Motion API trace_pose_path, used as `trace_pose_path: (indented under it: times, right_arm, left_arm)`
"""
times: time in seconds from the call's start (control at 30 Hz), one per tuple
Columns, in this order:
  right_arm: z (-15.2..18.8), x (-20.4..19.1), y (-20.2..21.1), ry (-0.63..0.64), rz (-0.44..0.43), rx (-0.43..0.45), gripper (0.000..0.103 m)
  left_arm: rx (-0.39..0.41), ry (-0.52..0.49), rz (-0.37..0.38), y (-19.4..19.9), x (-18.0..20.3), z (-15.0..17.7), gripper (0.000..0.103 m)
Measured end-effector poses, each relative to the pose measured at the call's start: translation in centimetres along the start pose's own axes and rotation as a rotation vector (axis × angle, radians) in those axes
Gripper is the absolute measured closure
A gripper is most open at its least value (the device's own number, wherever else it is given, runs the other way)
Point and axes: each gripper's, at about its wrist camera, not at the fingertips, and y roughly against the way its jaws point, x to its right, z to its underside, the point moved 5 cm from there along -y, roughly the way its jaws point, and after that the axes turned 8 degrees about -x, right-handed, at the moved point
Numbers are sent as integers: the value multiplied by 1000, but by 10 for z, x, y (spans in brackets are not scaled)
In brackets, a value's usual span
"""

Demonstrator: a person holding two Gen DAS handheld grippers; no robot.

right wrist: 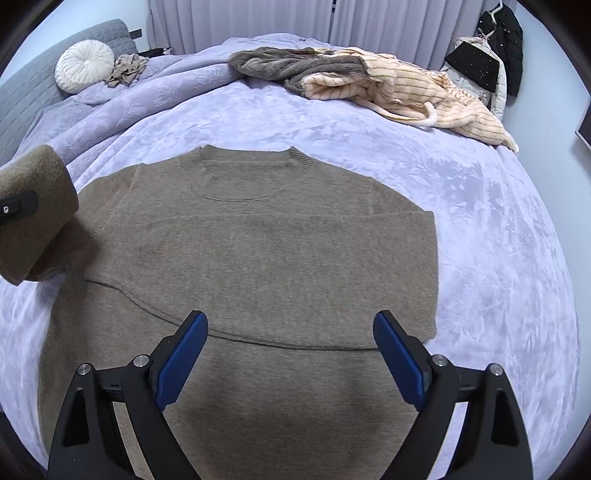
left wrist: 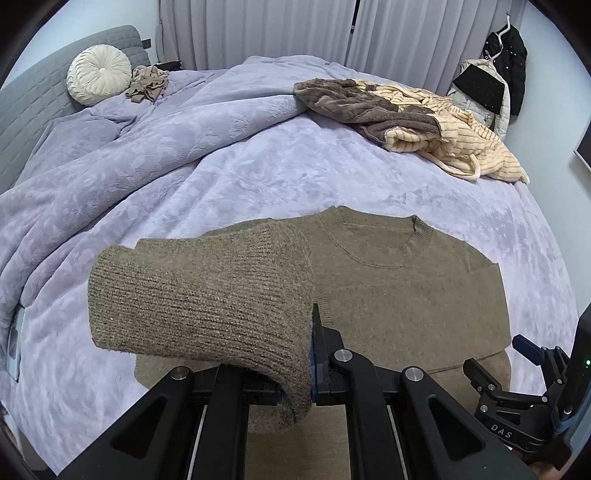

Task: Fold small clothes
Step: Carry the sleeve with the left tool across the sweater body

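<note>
The sweater sleeve drapes over the left gripper, hiding its left finger and most of the blue pads. In the right wrist view the sweater hem runs off at 6 o'clock. The hanging coats at 2 o'clock are cut off by the rim.

Your sweater is a plain olive-brown knit, ribbed at the collar and at the sleeve cuff (the ribs run in fine lines). You see it against a pale lavender bedspread with a faint embossed leaf pattern. Behind it lie a taupe-brown fleece garment and a cream one with thin brown stripes. The round pleated cushion is off-white, the headboard quilted grey, the curtains pale grey. Your right gripper is black with blue ridged pads.
</note>
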Motion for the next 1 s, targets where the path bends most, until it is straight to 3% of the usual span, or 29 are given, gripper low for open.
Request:
trace_pose_path:
  times: [0.47,1.0]
  right_arm:
    - [13,64,-5,-94,17,-13,11]
    - [25,101,-4,-140,12,-10,11]
  left_arm:
    - [-15,-68,16,-9,68,-5,92]
    - [-16,-162,52,-9,159,-6,92]
